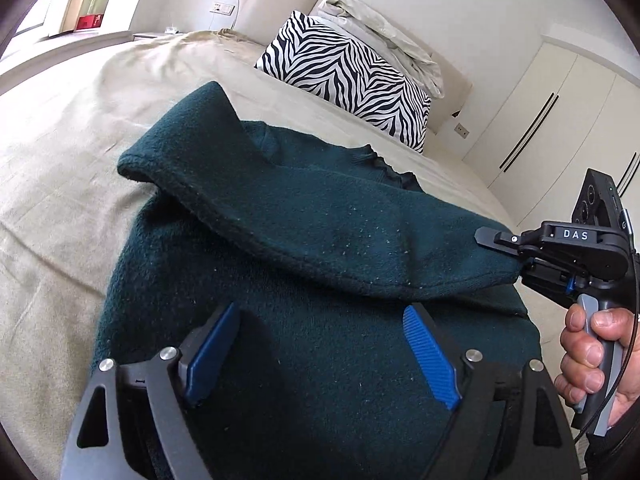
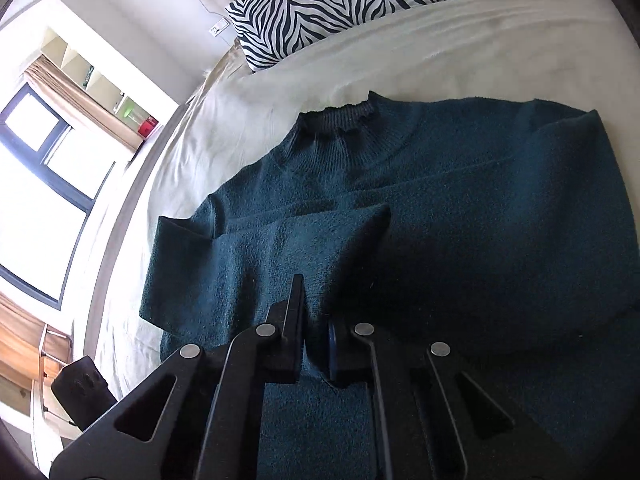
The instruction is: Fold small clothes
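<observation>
A dark green knit sweater (image 1: 304, 240) lies on the beige bed (image 1: 72, 152), collar toward the pillows. One sleeve (image 1: 320, 224) is drawn across the body. My right gripper (image 1: 516, 256) is shut on the cuff of that sleeve and holds it just above the body; in the right wrist view the gripper (image 2: 316, 312) pinches the sleeve (image 2: 280, 248) of the sweater (image 2: 480, 220). My left gripper (image 1: 320, 344) is open and empty, its blue pads (image 1: 430, 356) hovering over the sweater's lower body.
A zebra-striped pillow (image 1: 348, 76) and a crumpled duvet (image 1: 384, 28) lie at the headboard; the pillow also shows in the right wrist view (image 2: 328, 4). Wardrobe doors (image 1: 560, 128) stand to the right. A window (image 2: 36, 184) is beyond the bed's left side.
</observation>
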Motion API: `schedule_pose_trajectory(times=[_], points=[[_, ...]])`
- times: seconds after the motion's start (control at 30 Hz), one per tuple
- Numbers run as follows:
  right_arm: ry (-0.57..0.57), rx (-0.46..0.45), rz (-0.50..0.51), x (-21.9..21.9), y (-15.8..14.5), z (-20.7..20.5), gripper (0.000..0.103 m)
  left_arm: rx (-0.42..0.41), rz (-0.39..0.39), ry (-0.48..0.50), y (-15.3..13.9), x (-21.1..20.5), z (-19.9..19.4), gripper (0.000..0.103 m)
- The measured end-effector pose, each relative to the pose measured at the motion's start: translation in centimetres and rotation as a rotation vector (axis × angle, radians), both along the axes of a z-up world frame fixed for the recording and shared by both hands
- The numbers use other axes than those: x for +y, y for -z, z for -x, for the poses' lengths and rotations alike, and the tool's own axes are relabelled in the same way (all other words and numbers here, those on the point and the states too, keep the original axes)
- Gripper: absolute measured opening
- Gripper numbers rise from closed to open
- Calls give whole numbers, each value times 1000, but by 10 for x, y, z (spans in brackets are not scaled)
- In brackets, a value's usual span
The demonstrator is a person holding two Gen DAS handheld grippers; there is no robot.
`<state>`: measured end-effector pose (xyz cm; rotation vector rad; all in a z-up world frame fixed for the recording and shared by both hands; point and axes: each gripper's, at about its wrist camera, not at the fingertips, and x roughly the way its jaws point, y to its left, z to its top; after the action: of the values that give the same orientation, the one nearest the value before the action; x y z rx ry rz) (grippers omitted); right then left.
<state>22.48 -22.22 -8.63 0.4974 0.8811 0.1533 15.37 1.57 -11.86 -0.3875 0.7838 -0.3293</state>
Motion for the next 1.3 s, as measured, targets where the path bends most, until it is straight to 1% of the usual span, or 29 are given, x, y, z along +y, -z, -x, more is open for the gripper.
schedule_pose_trajectory(times=[0.1, 0.17, 0.27, 0.33, 0.4, 0.43, 0.57, 0.63, 0.73, 0.8, 0.83, 0.87, 0.9, 0.97, 1.0, 1.03, 1.07, 1.1, 1.13, 1.17, 1.23, 1.27, 1.3], points=[[11, -48, 27, -16, -21, 2, 7, 0, 1, 1, 0, 1, 0, 86], [38, -32, 37, -32, -20, 0, 7, 0, 0, 0, 0, 1, 0, 86], [105, 30, 31, -65, 2, -1, 7, 0, 1, 1, 0, 1, 0, 86], [140, 76, -9, -86, 23, -1, 7, 0, 0, 1, 0, 1, 0, 86], [162, 101, -54, -96, 42, -1, 8, 1, 0, 1, 0, 1, 0, 86], [160, 100, -72, -99, 47, 0, 8, 3, 0, 0, -1, 1, 0, 86], [152, 74, -72, -97, 51, -2, 11, 22, 34, -8, -8, 9, 0, 86], [125, 65, -38, -92, 51, -6, 11, 46, 62, -31, -16, 19, -2, 84], [80, 49, 14, -84, 44, -3, 11, 14, 82, -86, -39, 38, -12, 83], [65, 40, 32, -79, 43, -10, 11, -32, 58, -84, -57, 43, -27, 80], [65, 37, 37, -79, 44, -11, 11, -51, 13, -71, -65, 39, -39, 80], [69, 33, 35, -80, 45, -11, 11, -54, -35, -44, -69, 34, -53, 77], [73, 32, 22, -82, 47, -12, 11, -55, -58, -14, -70, 29, -68, 66], [86, 32, -10, -90, 52, -10, 11, -20, -104, 15, -62, 22, -98, 54], [92, 30, -29, -94, 54, -8, 13, 0, -122, 25, -55, 20, -111, 50], [99, 31, -42, -99, 56, -8, 15, 28, -142, 31, -45, 19, -124, 50], [102, 27, -56, -103, 58, -7, 17, 87, -152, 33, -29, 19, -136, 48], [101, 21, -73, -108, 59, -5, 17, 142, -149, 27, -13, 24, -146, 39], [104, 17, -82, -113, 58, -3, 18, 129, -161, 17, -4, 28, -147, 30], [114, 10, -83, -119, 57, 0, 18, 99, -191, 14, -1, 31, -145, 22], [148, -18, -81, -133, 52, 6, 19, 86, -198, 18, 0, 33, -141, 21], [173, -29, -95, -141, 50, 10, 22, 83, -208, 18, 0, 33, -140, 21], [198, -40, -130, -150, 49, 13, 24, 78, -219, 19, 0, 31, -139, 21]])
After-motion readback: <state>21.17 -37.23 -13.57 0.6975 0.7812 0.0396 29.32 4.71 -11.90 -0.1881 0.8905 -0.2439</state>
